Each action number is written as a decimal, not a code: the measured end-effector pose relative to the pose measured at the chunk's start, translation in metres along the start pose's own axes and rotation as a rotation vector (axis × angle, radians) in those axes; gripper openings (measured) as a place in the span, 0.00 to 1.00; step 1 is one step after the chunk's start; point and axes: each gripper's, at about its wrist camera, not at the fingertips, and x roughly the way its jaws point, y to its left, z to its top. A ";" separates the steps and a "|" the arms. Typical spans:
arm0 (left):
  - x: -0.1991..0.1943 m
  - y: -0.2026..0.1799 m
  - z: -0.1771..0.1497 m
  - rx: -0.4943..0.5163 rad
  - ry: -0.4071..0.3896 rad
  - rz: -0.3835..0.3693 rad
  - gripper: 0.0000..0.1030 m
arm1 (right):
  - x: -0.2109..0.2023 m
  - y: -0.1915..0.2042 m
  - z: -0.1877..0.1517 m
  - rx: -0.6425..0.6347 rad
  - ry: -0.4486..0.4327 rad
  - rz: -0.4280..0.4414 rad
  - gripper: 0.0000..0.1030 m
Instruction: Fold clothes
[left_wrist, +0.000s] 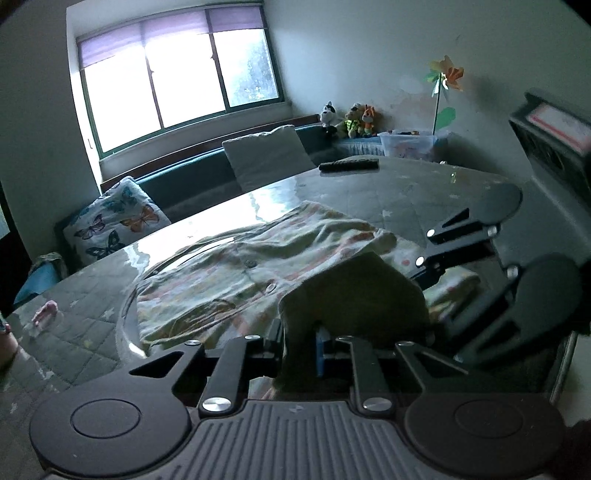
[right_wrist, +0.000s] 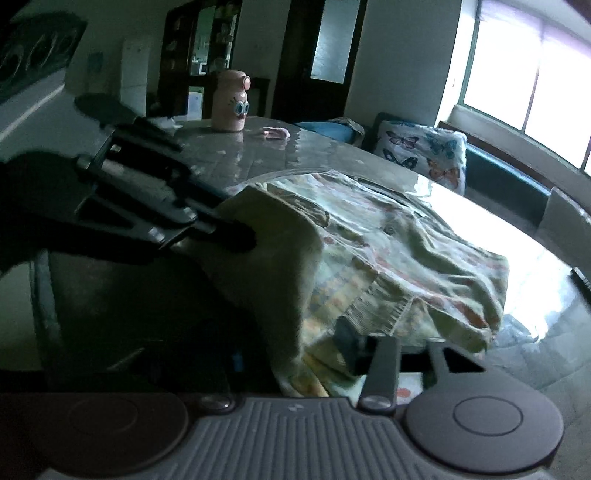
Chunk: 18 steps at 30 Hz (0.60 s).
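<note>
The buttoned shirt (left_wrist: 258, 266) lies spread on the glass-topped desk (left_wrist: 388, 184), its near edge lifted off the surface. The left claw (left_wrist: 321, 343) is closed on a raised fold of that near edge, fabric draping over its fingers. The right claw (right_wrist: 354, 350) is closed on the same near edge further along; cloth covers its tips. In the right wrist view, the left claw (right_wrist: 236, 236) pinches the fabric just beside it. A pink bottle (right_wrist: 231, 101) stands at the desk's far side; a remote control (left_wrist: 349, 164) lies well apart.

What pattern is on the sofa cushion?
Colourful butterflies on white cushion; clearest in the left wrist view.
</note>
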 end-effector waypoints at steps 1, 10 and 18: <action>-0.003 0.001 -0.003 0.004 0.002 0.007 0.34 | 0.000 -0.002 0.001 0.014 -0.001 0.010 0.31; -0.018 -0.002 -0.032 0.138 0.041 0.102 0.55 | -0.006 -0.018 0.014 0.128 -0.028 0.046 0.16; -0.004 0.005 -0.043 0.171 0.045 0.197 0.46 | -0.015 -0.023 0.023 0.153 -0.075 0.017 0.14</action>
